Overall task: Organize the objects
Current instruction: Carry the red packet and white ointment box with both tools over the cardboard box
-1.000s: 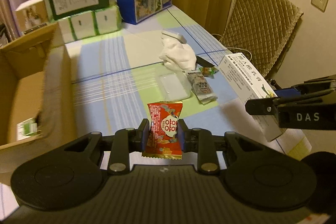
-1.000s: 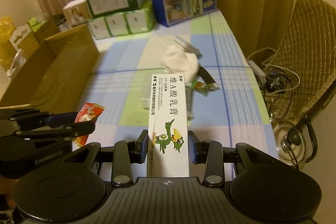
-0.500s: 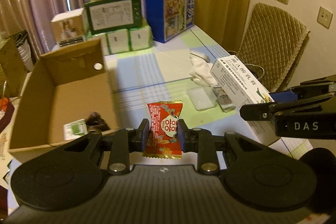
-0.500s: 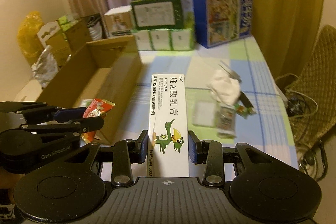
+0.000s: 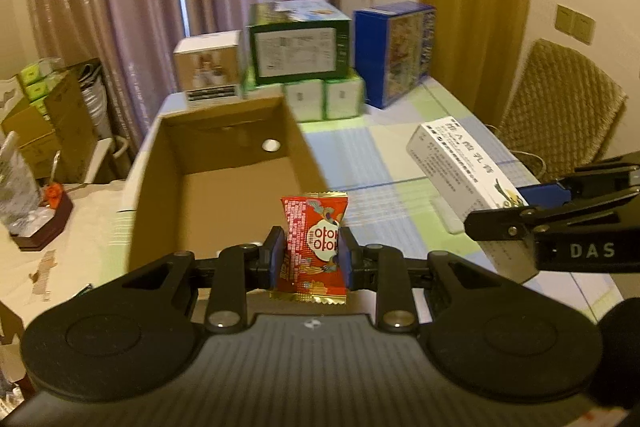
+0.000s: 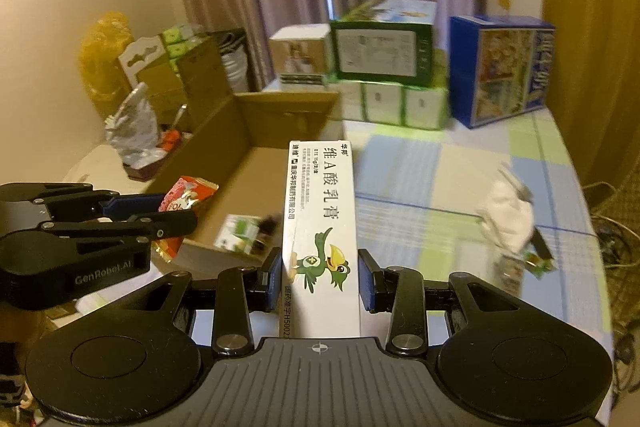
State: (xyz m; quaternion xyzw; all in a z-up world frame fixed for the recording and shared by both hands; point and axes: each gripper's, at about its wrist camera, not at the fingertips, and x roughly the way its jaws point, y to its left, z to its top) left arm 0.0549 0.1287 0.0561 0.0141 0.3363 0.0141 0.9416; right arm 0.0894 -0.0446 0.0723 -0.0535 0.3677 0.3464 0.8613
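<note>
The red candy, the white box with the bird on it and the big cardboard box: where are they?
red candy [image 5: 314, 247], left wrist view, middle of the wrapper.
white box [image 6: 320, 211], right wrist view, printed top face.
cardboard box [image 5: 228, 131], left wrist view, inner back wall.
</note>
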